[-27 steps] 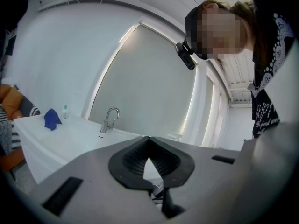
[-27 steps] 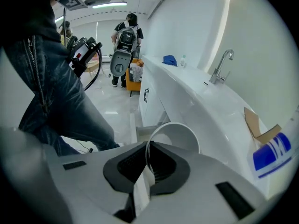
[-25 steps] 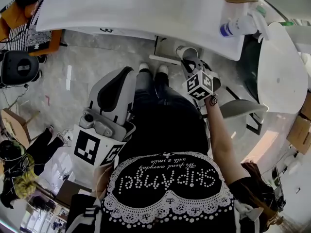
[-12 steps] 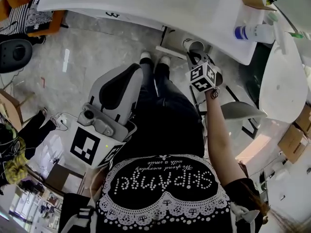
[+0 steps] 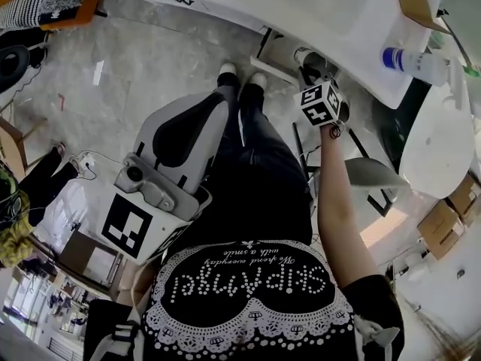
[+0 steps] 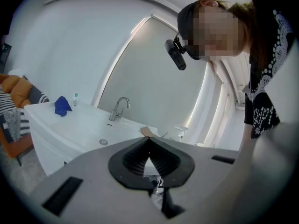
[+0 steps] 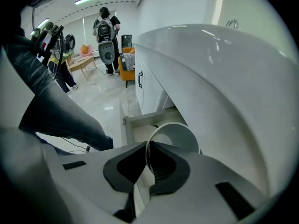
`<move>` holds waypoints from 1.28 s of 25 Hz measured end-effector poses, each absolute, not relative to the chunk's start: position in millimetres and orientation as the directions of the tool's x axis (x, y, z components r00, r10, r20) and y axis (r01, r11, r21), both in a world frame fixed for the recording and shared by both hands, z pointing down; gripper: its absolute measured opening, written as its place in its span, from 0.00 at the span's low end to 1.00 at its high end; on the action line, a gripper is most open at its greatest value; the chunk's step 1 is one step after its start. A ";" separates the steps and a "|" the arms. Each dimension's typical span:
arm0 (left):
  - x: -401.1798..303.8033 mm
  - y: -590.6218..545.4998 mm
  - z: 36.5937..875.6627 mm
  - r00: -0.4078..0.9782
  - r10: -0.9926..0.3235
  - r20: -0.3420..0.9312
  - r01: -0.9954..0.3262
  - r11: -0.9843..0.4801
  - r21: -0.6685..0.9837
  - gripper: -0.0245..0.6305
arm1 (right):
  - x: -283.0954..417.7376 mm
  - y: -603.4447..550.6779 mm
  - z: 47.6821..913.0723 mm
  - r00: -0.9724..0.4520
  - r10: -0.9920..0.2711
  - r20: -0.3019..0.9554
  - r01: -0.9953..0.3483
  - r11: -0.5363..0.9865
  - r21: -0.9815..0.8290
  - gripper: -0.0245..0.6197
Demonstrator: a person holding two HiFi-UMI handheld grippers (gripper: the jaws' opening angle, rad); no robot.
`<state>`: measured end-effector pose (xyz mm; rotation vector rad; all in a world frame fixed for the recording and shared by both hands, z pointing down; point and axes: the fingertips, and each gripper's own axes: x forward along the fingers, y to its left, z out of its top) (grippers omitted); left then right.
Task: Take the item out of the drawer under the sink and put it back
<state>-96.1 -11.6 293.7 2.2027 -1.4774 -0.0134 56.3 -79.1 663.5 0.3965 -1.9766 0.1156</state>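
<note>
Cup (image 7: 183,135) rim pinched by right gripper (image 7: 146,148) fingers, drawer (image 7: 139,121) half hidden, left gripper (image 6: 149,141) fingers pressed together.

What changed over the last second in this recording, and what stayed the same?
The right gripper carried the white cup downward, closer to the open drawer. Nothing was newly taken hold of or let go. Unchanged: its jaws stay clamped on the cup's rim, and the left gripper stays shut and empty at the person's side.
</note>
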 end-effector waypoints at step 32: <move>-90.1 -23.2 314.6 0.372 -0.868 0.330 -0.876 -0.210 0.435 0.04 | 57.5 -105.1 723.1 -0.310 -0.135 0.941 -0.332 0.943 0.026 0.08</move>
